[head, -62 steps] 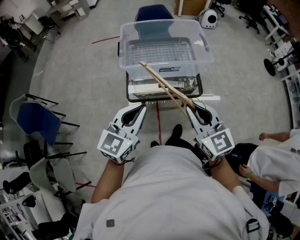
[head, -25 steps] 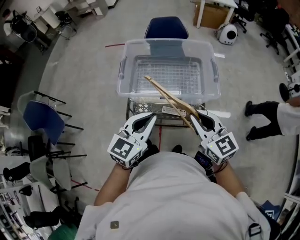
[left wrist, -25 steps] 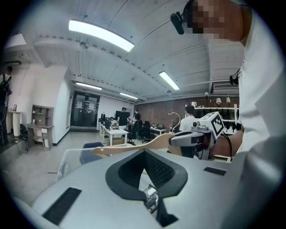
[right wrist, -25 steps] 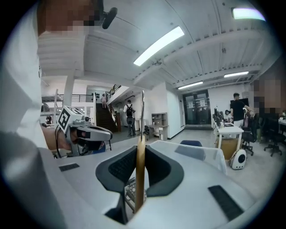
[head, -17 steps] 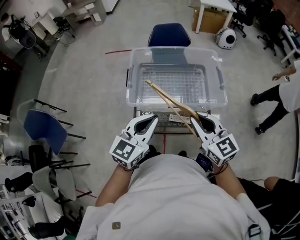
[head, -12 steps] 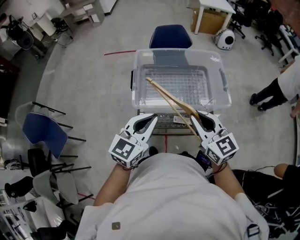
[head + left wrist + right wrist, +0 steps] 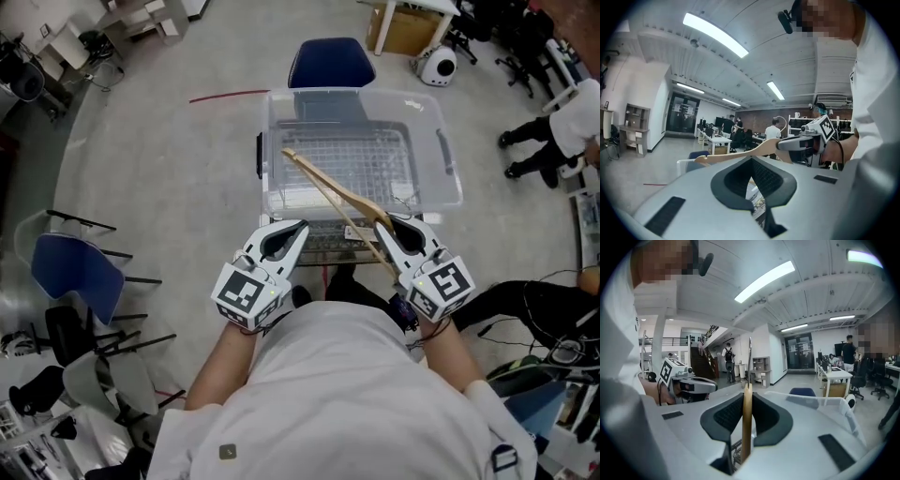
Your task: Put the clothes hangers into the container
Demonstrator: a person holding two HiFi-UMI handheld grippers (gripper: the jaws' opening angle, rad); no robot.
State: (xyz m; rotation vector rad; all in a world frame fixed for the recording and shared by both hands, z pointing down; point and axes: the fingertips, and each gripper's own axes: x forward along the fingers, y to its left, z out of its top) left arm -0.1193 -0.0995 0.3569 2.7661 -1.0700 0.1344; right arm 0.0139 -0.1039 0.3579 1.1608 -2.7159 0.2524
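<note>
- The hanger [image 7: 333, 192] is clamped at its near end in the narrow jaws of the right gripper [image 7: 394, 222]. It slants up and left, with its far end over the left part of the bin [image 7: 441, 178].
- Earlier, that end reached only to the bin's front wall. Both grippers now sit closer to the bin's front rim.
- The left gripper [image 7: 300, 226] has its jaws together, with nothing between them, just short of the bin.
- The bin is clear plastic and rests on a wire cart [image 7: 328, 246], whose grid shows through the bin's floor.
- A blue chair [image 7: 330, 62] stands behind the bin.
</note>
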